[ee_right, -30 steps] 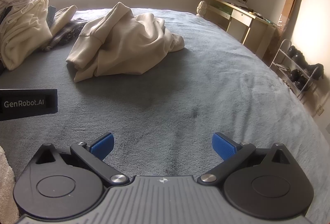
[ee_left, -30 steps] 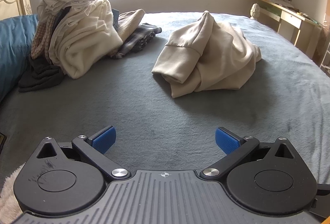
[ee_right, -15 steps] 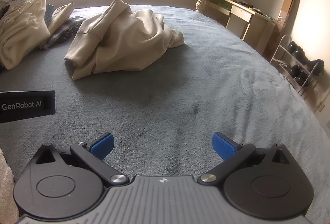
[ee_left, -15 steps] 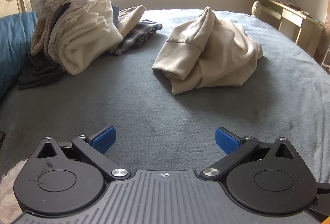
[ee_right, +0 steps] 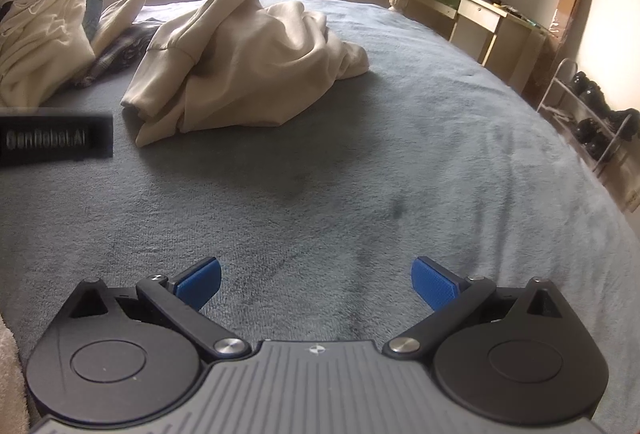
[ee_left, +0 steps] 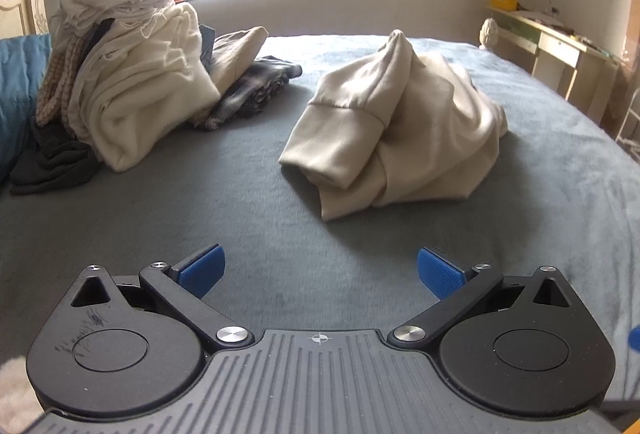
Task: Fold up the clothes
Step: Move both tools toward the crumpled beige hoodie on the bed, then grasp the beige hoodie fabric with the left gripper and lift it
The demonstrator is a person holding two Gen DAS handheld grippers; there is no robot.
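A beige sweatshirt (ee_left: 400, 130) lies crumpled in a loose heap on the grey bed cover, one part pushed up into a peak, a cuffed sleeve folded across its near left side. Well apart to its left rises a pile of unfolded clothes (ee_left: 132, 82): cream and white garments on top, dark and checked pieces at its foot.
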